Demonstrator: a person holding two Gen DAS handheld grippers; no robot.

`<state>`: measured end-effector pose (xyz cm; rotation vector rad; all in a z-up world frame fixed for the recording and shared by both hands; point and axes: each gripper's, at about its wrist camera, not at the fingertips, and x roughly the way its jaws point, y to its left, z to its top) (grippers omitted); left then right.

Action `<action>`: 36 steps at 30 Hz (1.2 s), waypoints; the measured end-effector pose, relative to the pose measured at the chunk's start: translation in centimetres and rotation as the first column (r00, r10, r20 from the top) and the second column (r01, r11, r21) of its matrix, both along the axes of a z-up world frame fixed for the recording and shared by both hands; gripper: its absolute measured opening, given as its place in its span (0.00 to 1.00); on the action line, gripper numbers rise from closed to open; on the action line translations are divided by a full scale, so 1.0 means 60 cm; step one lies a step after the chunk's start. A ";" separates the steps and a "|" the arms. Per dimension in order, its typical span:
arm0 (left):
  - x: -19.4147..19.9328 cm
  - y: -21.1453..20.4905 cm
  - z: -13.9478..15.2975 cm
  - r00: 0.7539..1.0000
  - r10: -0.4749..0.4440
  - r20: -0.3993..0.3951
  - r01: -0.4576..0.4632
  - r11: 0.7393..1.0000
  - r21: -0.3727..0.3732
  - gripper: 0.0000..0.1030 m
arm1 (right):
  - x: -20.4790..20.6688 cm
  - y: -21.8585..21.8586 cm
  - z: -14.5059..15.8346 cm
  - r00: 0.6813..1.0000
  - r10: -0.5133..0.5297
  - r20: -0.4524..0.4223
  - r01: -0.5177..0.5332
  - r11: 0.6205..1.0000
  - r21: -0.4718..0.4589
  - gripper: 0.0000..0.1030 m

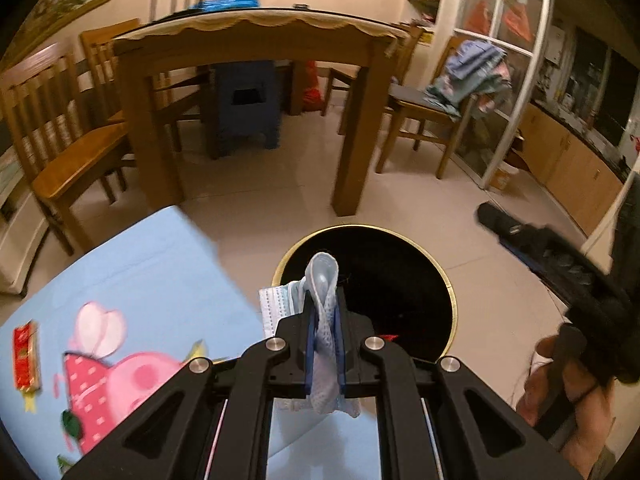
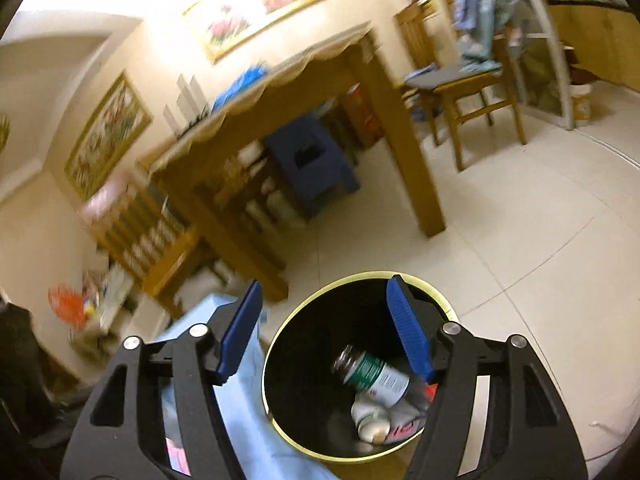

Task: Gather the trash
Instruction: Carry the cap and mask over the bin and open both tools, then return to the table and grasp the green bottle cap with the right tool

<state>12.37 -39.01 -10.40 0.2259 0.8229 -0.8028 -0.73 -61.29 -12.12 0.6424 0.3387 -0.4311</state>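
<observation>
My left gripper [image 1: 323,300] is shut on a crumpled light-blue face mask [image 1: 325,280], held over the near rim of a round black trash bin [image 1: 436,276] with a gold edge. My right gripper [image 2: 322,292] stands open above the same trash bin [image 2: 280,344], nothing between its blue pads [image 2: 404,320]. Inside the bin lie a green-and-white can [image 2: 374,376], a small white bottle [image 2: 370,416] and some paper scraps. In the left wrist view the right gripper [image 1: 532,248] shows at the right, held by a person's hand [image 1: 576,396].
A low table with a light-blue cartoon-print cloth [image 1: 132,284] stands left of the bin, a red wrapper [image 1: 26,356] on it. Behind are a wooden dining table [image 1: 256,40], chairs [image 1: 60,136], a blue stool [image 1: 246,104] and clothes on a chair [image 1: 472,76]. Bare tiled floor [image 2: 520,220] lies right.
</observation>
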 end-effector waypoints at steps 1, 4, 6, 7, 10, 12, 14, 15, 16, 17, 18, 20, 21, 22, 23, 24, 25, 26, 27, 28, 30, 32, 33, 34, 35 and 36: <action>0.000 -0.019 -0.002 1.000 -0.012 0.001 0.012 1.000 0.006 0.08 | -0.017 -0.010 0.004 0.999 -0.029 0.028 0.029 1.000 0.011 0.67; 0.002 -0.072 -0.010 0.999 -0.044 -0.003 0.044 0.999 0.016 0.20 | -0.063 -0.042 0.013 0.990 -0.106 0.090 0.103 0.994 0.040 0.68; 0.002 -0.100 -0.017 0.998 -0.059 0.003 0.059 0.998 0.023 0.31 | -0.079 -0.056 0.015 0.985 -0.134 0.105 0.129 0.990 0.050 0.68; 0.002 -0.112 -0.021 0.998 -0.065 0.007 0.064 0.998 0.028 0.32 | -0.084 -0.062 0.015 0.985 -0.139 0.106 0.134 0.989 0.054 0.68; 0.007 -0.140 -0.037 0.997 -0.073 -0.010 0.074 0.996 0.041 0.39 | -0.098 -0.079 0.011 0.982 -0.154 0.108 0.146 0.986 0.078 0.68; 0.010 -0.139 -0.045 0.997 -0.066 -0.026 0.067 0.997 0.037 0.45 | -0.103 -0.076 0.014 0.982 -0.155 0.112 0.148 0.986 0.072 0.69; 0.009 -0.133 -0.049 0.998 -0.062 -0.034 0.063 0.997 0.035 0.45 | -0.099 -0.074 0.017 0.983 -0.148 0.109 0.142 0.988 0.059 0.70; 0.008 -0.126 -0.049 0.998 -0.056 -0.034 0.057 0.998 0.036 0.46 | -0.099 -0.068 0.017 0.984 -0.145 0.107 0.140 0.989 0.054 0.70; 0.006 -0.116 -0.049 0.998 -0.046 -0.032 0.047 0.998 0.041 0.49 | -0.097 -0.064 0.017 0.985 -0.140 0.103 0.135 0.990 0.049 0.70; 0.004 -0.109 -0.047 0.999 -0.039 -0.032 0.040 0.998 0.042 0.51 | -0.093 -0.060 0.018 0.987 -0.131 0.095 0.128 0.991 0.042 0.70; -0.001 -0.091 -0.043 0.999 -0.026 -0.033 0.027 0.999 0.038 0.57 | -0.083 -0.056 0.017 0.989 -0.122 0.088 0.120 0.992 0.035 0.71; -0.009 -0.051 -0.031 1.000 0.000 -0.028 0.001 1.000 0.022 0.66 | -0.066 -0.042 0.017 0.993 -0.094 0.076 0.093 0.995 0.021 0.71; -0.019 -0.022 -0.021 1.000 0.015 -0.017 -0.014 1.000 0.005 0.73 | -0.055 -0.031 0.018 0.996 -0.065 0.068 0.065 0.998 0.003 0.71; -0.031 0.008 -0.012 1.000 0.029 -0.001 -0.029 1.000 -0.003 0.81 | -0.043 -0.017 0.020 0.998 -0.025 0.061 0.026 0.999 -0.018 0.72; -0.040 0.030 -0.005 0.999 0.043 0.013 -0.043 0.999 -0.006 0.84 | -0.030 -0.001 0.023 0.998 0.026 0.054 -0.024 0.999 -0.041 0.72; -0.055 0.070 0.002 0.997 0.066 0.035 -0.066 0.998 -0.007 0.89 | -0.011 0.023 0.025 0.992 0.116 0.046 -0.113 0.991 -0.073 0.73; -0.068 0.106 0.006 0.995 0.083 0.056 -0.083 0.997 -0.004 0.90 | 0.006 0.048 0.027 0.977 0.210 0.036 -0.205 0.973 -0.103 0.73; -0.081 0.148 0.007 0.992 0.103 0.079 -0.104 0.995 0.005 0.90 | 0.019 0.069 0.028 0.961 0.274 0.025 -0.269 0.955 -0.123 0.73; -0.089 0.180 0.008 0.988 0.121 0.095 -0.123 0.992 0.013 0.92 | 0.038 0.106 0.026 0.921 0.388 0.009 -0.383 0.912 -0.145 0.73; -0.098 0.228 0.008 0.981 0.156 0.119 -0.160 0.987 0.027 0.94 | 0.052 0.136 0.024 0.880 0.474 -0.006 -0.470 0.870 -0.151 0.74; -0.106 0.315 0.006 0.958 0.242 0.155 -0.252 0.967 0.046 0.94 | 0.081 0.218 0.010 0.765 0.642 -0.057 -0.642 0.751 -0.153 0.74; -0.103 0.425 -0.001 0.919 0.362 0.156 -0.374 0.926 0.056 0.94 | 0.099 0.302 -0.006 0.643 0.758 -0.109 -0.765 0.629 -0.136 0.74; -0.100 0.467 -0.004 0.900 0.411 0.146 -0.423 0.904 0.057 0.94 | 0.108 0.365 -0.019 0.556 0.817 -0.152 -0.831 0.544 -0.120 0.75; -0.097 0.518 -0.007 0.872 0.470 0.139 -0.481 0.875 0.058 0.94 | 0.111 0.399 -0.025 0.519 0.835 -0.182 -0.855 0.506 -0.118 0.75; -0.093 0.554 -0.009 0.851 0.507 0.137 -0.518 0.854 0.056 0.94 | 0.112 0.443 -0.034 0.465 0.859 -0.215 -0.885 0.451 -0.115 0.75; -0.091 0.603 -0.012 0.817 0.560 0.135 -0.571 0.819 0.056 0.94 | 0.110 0.499 -0.043 0.370 0.899 -0.233 -0.929 0.355 -0.105 0.75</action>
